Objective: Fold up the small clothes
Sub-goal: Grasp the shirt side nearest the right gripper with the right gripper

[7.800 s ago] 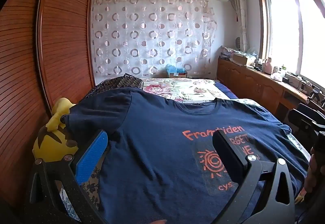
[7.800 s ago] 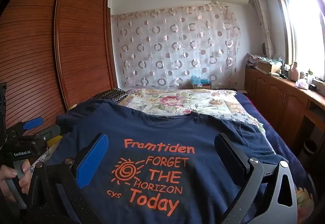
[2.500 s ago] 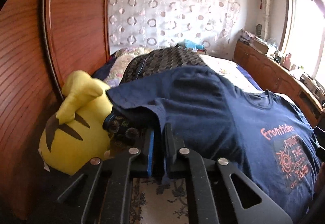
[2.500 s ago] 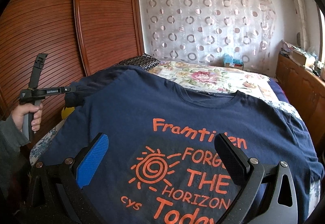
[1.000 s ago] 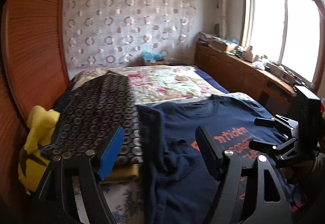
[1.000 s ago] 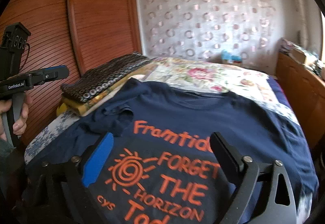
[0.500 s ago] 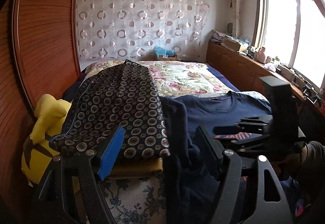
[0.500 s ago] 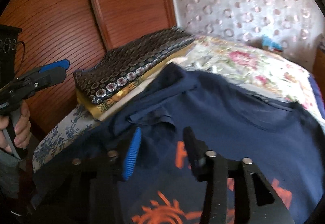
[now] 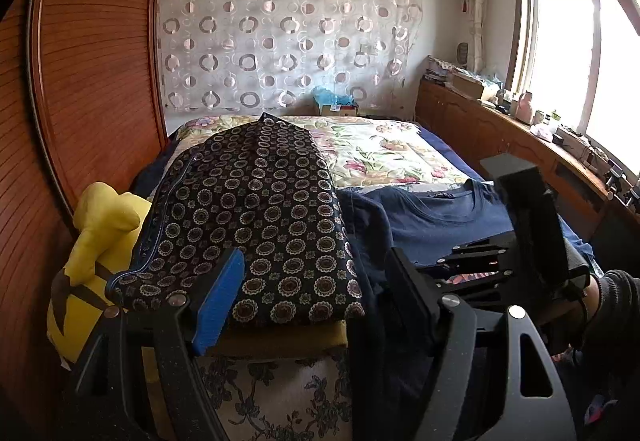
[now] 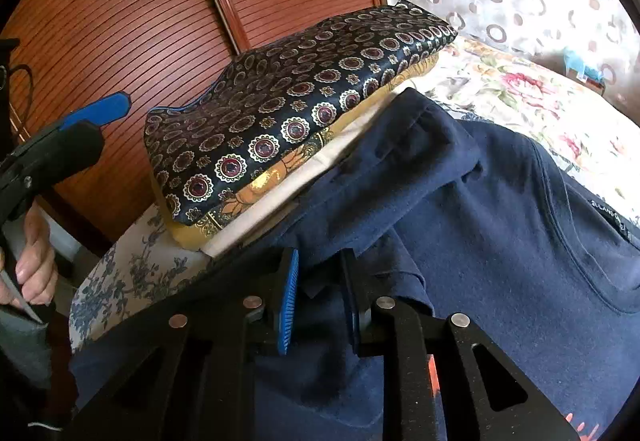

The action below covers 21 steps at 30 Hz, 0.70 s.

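A navy T-shirt (image 10: 500,225) with orange print lies on the bed; its left sleeve (image 10: 404,161) is folded in over the body. It also shows in the left wrist view (image 9: 436,217). My right gripper (image 10: 318,305) is low over the folded sleeve's edge, jaws narrowed around the cloth with a small gap still showing. My left gripper (image 9: 316,297) is open and empty, held back above the bed's near left corner. The right gripper's body shows at the right in the left wrist view (image 9: 520,241).
A stack of folded clothes with a dark circle-patterned top piece (image 9: 256,209) sits left of the shirt. A yellow plush toy (image 9: 92,253) leans by the wooden wardrobe (image 9: 92,81). The floral bedspread (image 9: 380,153) stretches behind. Cabinets (image 9: 500,137) line the right wall.
My right gripper has moved down and left onto the folded sleeve and narrowed its jaws. My left gripper let go of the sleeve earlier, opened and drew back.
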Tool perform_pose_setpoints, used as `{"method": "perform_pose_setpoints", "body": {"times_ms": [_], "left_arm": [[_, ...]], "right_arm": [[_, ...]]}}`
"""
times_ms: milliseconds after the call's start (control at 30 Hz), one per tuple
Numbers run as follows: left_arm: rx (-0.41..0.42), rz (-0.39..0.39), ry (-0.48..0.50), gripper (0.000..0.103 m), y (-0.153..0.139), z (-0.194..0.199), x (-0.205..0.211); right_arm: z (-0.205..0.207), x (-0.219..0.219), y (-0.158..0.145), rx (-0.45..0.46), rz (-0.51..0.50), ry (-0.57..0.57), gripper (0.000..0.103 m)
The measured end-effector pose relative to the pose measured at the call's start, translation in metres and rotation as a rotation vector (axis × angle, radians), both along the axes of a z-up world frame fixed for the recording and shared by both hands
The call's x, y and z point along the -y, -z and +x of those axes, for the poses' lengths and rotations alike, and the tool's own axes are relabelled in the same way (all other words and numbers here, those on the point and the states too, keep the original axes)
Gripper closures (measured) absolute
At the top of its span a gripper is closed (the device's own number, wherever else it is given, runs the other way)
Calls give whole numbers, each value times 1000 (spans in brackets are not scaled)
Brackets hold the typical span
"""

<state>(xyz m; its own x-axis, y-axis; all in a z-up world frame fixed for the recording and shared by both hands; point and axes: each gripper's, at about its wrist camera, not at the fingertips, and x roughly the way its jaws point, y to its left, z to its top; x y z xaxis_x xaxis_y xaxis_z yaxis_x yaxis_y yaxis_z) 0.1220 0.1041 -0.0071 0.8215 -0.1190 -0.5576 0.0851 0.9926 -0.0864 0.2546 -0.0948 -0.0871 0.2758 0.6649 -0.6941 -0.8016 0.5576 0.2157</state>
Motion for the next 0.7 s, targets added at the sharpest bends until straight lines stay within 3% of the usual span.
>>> {"method": "perform_pose_setpoints", "body": {"times_ms": [233,500,533,567,700], "left_arm": [[-4,-7,9,29,3,3,2],[-11,-6,17,29,3,3,5],[-11,-7,18,29,2,4,5],[-11,-6,19,29,1,4,6],[-8,-2,26,29,0,6,9]], "right_arm": [[-1,15,-6,22,1,9,82],[-16,-7,-4,53,-48,-20,82],[-16,-9,-4,56,-52,-25,86],[-17,-9,-4,57,-54,-32,98],[-16,0,-15,93,-42,-30,99]]}}
